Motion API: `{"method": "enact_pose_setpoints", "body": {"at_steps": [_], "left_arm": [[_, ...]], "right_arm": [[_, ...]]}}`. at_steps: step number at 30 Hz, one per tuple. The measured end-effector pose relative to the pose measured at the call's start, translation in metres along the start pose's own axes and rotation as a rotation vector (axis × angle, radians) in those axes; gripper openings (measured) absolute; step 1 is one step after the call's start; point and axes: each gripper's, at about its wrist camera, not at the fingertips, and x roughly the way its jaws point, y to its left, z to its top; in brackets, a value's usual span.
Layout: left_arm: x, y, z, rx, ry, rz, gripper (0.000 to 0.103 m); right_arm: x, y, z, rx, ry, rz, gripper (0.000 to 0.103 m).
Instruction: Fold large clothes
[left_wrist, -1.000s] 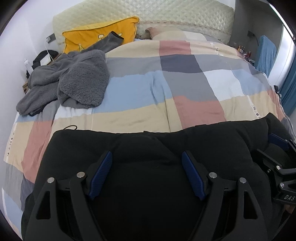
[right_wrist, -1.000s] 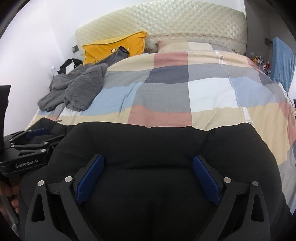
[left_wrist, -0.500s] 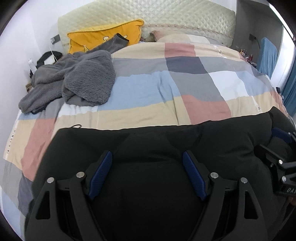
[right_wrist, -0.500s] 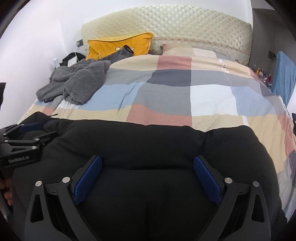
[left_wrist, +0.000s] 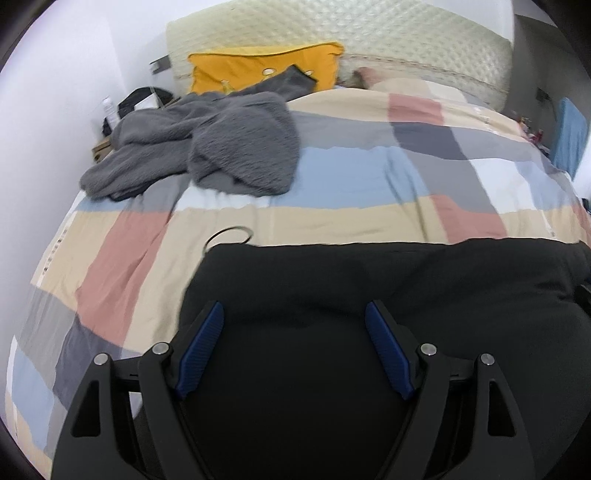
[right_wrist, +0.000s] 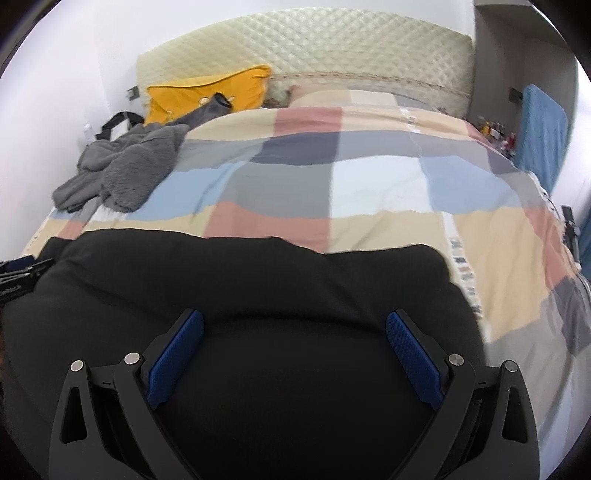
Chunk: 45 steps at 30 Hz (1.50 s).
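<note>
A large black garment (left_wrist: 369, 288) lies across the near end of the bed, its far edge straight. It also shows in the right wrist view (right_wrist: 258, 280). My left gripper (left_wrist: 295, 314) is open, its blue pads wide apart above the garment's left part. My right gripper (right_wrist: 295, 321) is open too, above the garment's right part. Neither holds any cloth. The left gripper's body (right_wrist: 18, 277) shows at the left edge of the right wrist view.
The bed has a checked quilt (left_wrist: 351, 184). A grey fleece garment (left_wrist: 207, 147) is heaped at the far left, also in the right wrist view (right_wrist: 122, 173). A yellow pillow (left_wrist: 258, 66) leans on the quilted headboard (right_wrist: 332, 55). A thin black loop (left_wrist: 231, 235) lies by the garment's corner.
Both grippers have risen and tilted, so more of the bed shows. The left view has swung left; the right gripper has slipped out of its right edge. The garment stays flat.
</note>
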Motion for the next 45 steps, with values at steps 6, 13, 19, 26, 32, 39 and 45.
{"method": "enact_pose_setpoints", "body": {"at_steps": [6,13,19,26,32,39,45], "left_arm": [[0.003,0.019,-0.005,-0.026,0.011,0.013,0.08],[-0.006,0.032,-0.007,-0.049,0.017,-0.003,0.081],[-0.049,0.031,0.006,-0.084,-0.033,-0.036,0.084],[-0.144,0.02,0.019,-0.107,-0.172,-0.138,0.085],[-0.222,0.012,0.015,-0.089,-0.295,-0.189,0.088],[-0.292,0.013,0.002,-0.075,-0.409,-0.228,0.103],[-0.336,-0.001,-0.016,-0.014,-0.442,-0.258,0.103]], "right_arm": [[-0.005,-0.047,-0.014,0.083,0.02,-0.06,0.1],[-0.027,-0.085,-0.019,0.18,-0.015,-0.109,0.1],[-0.095,-0.064,0.008,0.15,-0.16,-0.077,0.101],[-0.18,-0.03,0.024,0.11,-0.314,-0.026,0.102],[-0.24,-0.01,0.014,0.086,-0.381,-0.028,0.102],[-0.318,0.012,0.004,0.062,-0.507,-0.01,0.103],[-0.373,0.033,-0.011,0.015,-0.605,-0.01,0.103]]}}
